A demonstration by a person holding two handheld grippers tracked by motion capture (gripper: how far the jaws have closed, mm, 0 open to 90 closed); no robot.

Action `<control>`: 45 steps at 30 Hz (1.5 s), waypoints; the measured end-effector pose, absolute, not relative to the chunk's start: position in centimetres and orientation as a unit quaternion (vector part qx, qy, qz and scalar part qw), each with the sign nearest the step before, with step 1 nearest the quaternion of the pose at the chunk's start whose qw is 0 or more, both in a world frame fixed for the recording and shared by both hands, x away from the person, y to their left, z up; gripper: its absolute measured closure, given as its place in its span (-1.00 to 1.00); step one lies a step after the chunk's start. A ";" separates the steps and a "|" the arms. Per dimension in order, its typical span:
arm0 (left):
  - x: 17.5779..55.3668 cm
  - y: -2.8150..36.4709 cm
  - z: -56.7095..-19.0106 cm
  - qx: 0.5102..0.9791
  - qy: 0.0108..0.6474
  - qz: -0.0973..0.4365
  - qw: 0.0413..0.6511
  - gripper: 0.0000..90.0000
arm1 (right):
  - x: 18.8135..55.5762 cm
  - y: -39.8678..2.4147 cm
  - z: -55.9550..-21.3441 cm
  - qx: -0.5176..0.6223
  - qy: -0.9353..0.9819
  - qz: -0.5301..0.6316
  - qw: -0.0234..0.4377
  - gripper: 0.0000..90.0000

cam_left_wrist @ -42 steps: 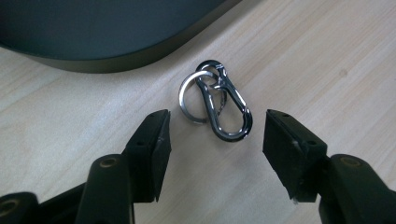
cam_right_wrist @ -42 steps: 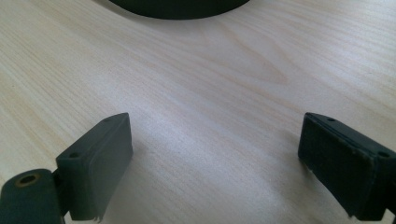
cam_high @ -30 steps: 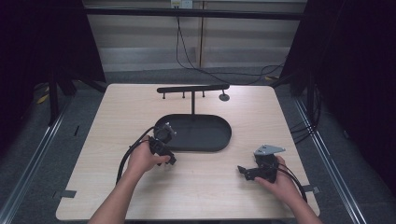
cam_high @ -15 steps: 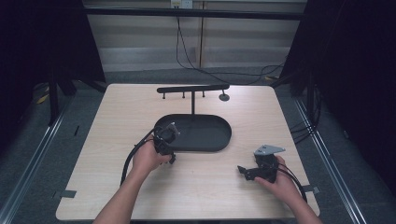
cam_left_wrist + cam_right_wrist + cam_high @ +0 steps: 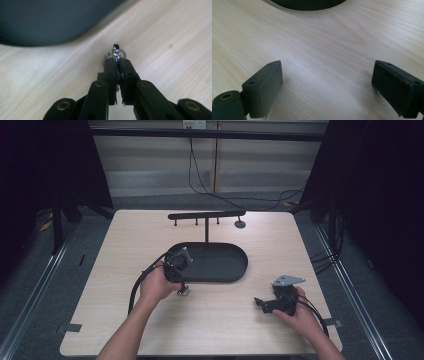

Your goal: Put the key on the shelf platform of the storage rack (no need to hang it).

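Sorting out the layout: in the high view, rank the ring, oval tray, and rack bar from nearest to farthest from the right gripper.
From the right gripper:
1. Oval tray, up and left of it.
2. Ring, left, clamped in the left gripper.
3. Rack bar, at the table's far side.

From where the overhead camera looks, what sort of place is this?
Probably a lab recording station, not a home: a bare wooden table enclosed by black curtains, cables on the floor, and a person holding a cabled tool in each hand, left tool, right tool.
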State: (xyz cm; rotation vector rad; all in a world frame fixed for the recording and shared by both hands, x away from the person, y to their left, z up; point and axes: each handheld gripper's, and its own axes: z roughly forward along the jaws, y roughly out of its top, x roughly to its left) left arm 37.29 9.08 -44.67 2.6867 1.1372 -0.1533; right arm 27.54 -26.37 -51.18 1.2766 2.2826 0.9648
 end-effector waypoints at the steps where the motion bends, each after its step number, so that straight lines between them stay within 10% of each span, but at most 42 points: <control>1: 37.2 9.1 -44.7 0.914 0.388 -0.056 0.108 0.90 | 27.5 -26.4 -51.2 0.450 0.806 0.341 0.176 -0.79; 45: 39.0 7.7 -38.2 0.911 0.381 -0.056 0.145 0.90 | 27.5 -26.3 -51.2 0.452 0.805 0.342 0.176 -0.79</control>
